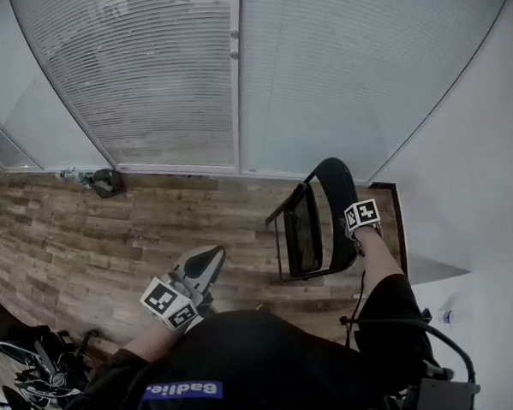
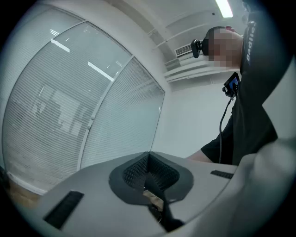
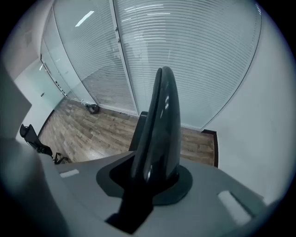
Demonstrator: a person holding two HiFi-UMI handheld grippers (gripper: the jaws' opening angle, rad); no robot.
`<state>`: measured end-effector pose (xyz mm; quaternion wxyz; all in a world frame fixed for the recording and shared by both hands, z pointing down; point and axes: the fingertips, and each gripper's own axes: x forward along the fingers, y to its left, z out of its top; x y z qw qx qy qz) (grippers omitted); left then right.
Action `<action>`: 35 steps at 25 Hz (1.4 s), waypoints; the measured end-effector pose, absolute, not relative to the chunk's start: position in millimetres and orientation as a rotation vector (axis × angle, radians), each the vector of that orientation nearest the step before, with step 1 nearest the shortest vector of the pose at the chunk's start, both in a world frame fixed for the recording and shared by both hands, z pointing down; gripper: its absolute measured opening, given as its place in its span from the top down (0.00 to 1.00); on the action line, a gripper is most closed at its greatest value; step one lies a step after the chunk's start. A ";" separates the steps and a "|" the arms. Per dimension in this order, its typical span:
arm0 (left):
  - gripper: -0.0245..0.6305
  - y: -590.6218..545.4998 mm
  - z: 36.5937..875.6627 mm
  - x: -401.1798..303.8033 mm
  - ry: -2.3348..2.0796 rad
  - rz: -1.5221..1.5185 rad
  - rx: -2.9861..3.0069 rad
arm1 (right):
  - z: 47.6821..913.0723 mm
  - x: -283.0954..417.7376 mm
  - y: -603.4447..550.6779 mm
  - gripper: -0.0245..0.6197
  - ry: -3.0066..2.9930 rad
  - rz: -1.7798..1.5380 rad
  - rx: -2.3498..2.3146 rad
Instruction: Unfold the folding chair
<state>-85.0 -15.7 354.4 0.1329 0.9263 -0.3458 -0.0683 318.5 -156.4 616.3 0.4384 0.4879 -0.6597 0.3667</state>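
1. My right gripper pinches the folding chair by its black backrest.
2. My left gripper is pressed together and holds nothing.
3. The chair stands on the wooden floor near the blinds, seemingly part-open.

Left gripper level, jaws together; right gripper steeply down, jaws clamped.

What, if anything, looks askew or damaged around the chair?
Nothing stands out. The folding chair stands on the wood floor, its backrest top clamped in the right gripper. The left gripper is shut and empty.
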 end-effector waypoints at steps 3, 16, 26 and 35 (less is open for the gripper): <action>0.96 -15.2 349.6 -94.2 -1.018 -0.182 2.694 | 617.2 313.2 -153.5 0.84 -1.640 0.919 1.212; 0.96 -16.3 363.3 -91.4 -1.024 -0.176 2.655 | 620.3 314.4 -151.5 0.84 -1.654 0.928 1.206; 0.96 -24.1 374.6 -76.2 -0.982 -0.167 2.650 | 619.9 310.9 -152.7 0.84 -1.659 0.923 1.204; 0.96 -30.6 385.5 -68.5 -1.013 -0.124 2.632 | 619.4 312.8 -151.4 0.84 -1.657 0.922 1.206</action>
